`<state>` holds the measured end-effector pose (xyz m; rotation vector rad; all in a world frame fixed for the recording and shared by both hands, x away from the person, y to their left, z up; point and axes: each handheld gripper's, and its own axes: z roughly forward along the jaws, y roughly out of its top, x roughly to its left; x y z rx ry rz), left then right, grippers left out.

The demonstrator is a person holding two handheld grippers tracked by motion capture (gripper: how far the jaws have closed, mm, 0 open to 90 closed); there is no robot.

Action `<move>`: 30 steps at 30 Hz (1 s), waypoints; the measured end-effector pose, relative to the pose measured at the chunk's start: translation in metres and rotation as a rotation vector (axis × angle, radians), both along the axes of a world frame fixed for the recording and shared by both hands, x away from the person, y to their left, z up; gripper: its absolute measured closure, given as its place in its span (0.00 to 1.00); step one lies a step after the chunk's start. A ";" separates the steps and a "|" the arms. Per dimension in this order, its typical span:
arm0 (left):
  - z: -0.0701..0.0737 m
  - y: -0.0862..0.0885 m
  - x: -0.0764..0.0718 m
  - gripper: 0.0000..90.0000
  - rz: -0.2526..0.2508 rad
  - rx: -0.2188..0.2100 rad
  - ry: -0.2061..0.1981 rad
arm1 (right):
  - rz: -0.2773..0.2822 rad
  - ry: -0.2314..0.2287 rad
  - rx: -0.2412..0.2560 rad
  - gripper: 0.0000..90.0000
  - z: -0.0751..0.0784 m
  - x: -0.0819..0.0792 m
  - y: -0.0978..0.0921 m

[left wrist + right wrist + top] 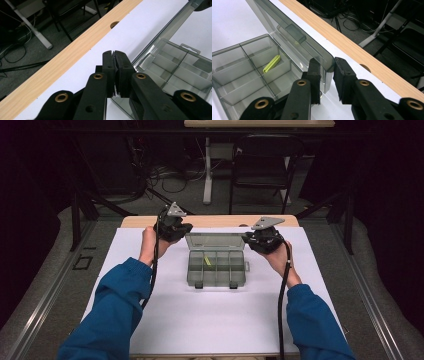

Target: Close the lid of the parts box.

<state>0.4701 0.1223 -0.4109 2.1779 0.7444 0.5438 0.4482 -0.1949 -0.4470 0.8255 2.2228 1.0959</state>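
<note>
A clear grey compartment box (223,275) lies mid-table with its lid (215,241) standing upright at the back. One compartment holds a small yellow-green strip (207,261) (272,63). My left gripper (172,227) sits at the lid's left end. In the left gripper view, that gripper (114,53) is shut with nothing showing between its pads, and the lid (165,27) runs just past its right jaw. My right gripper (262,240) is at the lid's right end. In the right gripper view it (327,62) stands open, with the lid's (287,25) corner between the jaws.
A white sheet (200,315) covers the wooden table (210,221), leaving a bare wood strip with a cable hole (114,24) along the far edge. Beyond that edge are a chair (262,165), a desk leg (207,170) and floor cables.
</note>
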 end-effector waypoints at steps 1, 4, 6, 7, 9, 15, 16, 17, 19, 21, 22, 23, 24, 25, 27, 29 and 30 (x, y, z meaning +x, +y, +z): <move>0.000 0.000 0.000 0.97 0.000 0.002 0.001 | 0.000 0.000 0.001 0.83 0.000 0.000 0.000; 0.000 -0.001 -0.001 0.97 -0.002 0.004 0.007 | -0.003 0.006 0.001 0.77 0.001 0.000 0.000; -0.001 -0.001 0.000 0.99 -0.001 0.002 0.010 | 0.005 0.016 0.006 0.68 0.002 -0.001 0.000; -0.001 -0.001 0.000 0.99 -0.001 0.002 0.012 | 0.006 0.020 0.010 0.60 0.002 -0.001 0.000; -0.001 -0.001 -0.001 0.99 -0.005 -0.002 0.015 | 0.016 0.038 0.032 0.51 0.004 -0.002 -0.001; -0.005 -0.004 -0.003 0.98 -0.015 0.004 0.021 | 0.052 0.052 0.070 0.52 0.014 -0.008 0.001; -0.006 -0.005 -0.004 0.98 -0.021 0.006 0.021 | 0.056 0.049 0.073 0.53 0.016 -0.009 0.003; -0.007 -0.005 -0.004 0.98 -0.025 0.009 0.020 | 0.055 0.044 0.073 0.56 0.019 -0.010 0.004; -0.009 -0.006 -0.005 0.99 -0.030 0.009 0.025 | 0.058 0.040 0.085 0.61 0.022 -0.011 0.005; -0.010 -0.006 -0.007 0.99 -0.037 0.006 0.030 | 0.049 0.024 0.087 0.70 0.024 -0.013 0.008; -0.011 -0.006 -0.007 0.99 -0.037 0.001 0.031 | 0.052 0.023 0.089 0.73 0.024 -0.014 0.009; -0.012 -0.006 -0.008 0.99 -0.038 -0.002 0.031 | 0.052 0.023 0.091 0.77 0.024 -0.014 0.010; -0.012 -0.006 -0.009 0.99 -0.039 -0.006 0.035 | 0.050 0.024 0.090 0.81 0.024 -0.014 0.011; -0.013 -0.005 -0.010 0.99 -0.042 -0.005 0.037 | 0.052 0.025 0.094 0.84 0.024 -0.015 0.012; -0.016 -0.005 -0.013 0.99 -0.045 -0.006 0.037 | 0.058 0.028 0.098 0.90 0.023 -0.016 0.013; -0.021 -0.004 -0.015 0.99 -0.047 -0.011 0.040 | 0.058 0.029 0.082 0.93 0.022 -0.017 0.015; -0.022 -0.003 -0.016 0.99 -0.047 -0.010 0.041 | 0.059 0.029 0.075 0.95 0.021 -0.018 0.016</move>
